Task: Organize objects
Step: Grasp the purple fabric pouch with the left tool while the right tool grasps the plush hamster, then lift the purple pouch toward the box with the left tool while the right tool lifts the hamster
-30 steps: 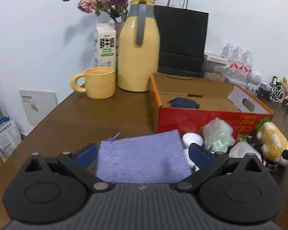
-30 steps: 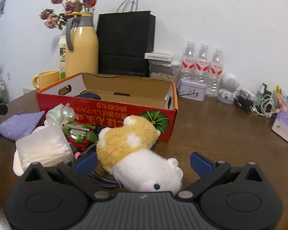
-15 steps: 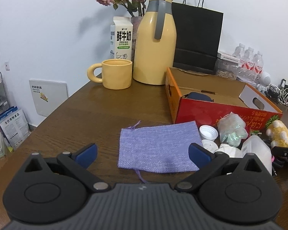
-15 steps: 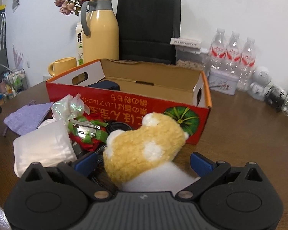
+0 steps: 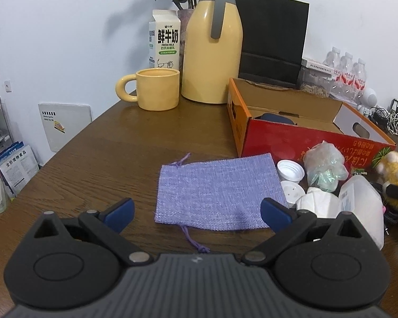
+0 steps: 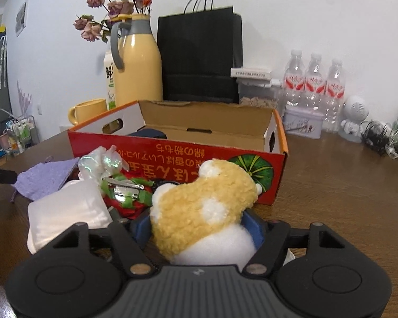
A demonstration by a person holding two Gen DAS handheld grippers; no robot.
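Purple pouch (image 5: pixel 219 192) beside cluttered red box (image 5: pixel 302 139).

Both wrist views look low across the table (image 5: pixel 98 159), sharing the red box (image 5: pixel 299 143) (image 6: pixel 172 156) ahead.

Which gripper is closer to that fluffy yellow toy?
Right. The right gripper is shut on the plush toy; the left gripper hovers open over the purple pouch, farther away.

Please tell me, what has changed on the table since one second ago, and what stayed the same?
The right gripper closed on the plush toy; its fingers were wide apart before. The left gripper drew back from the purple pouch and remains open. The pouch, red box and clutter stayed in place.
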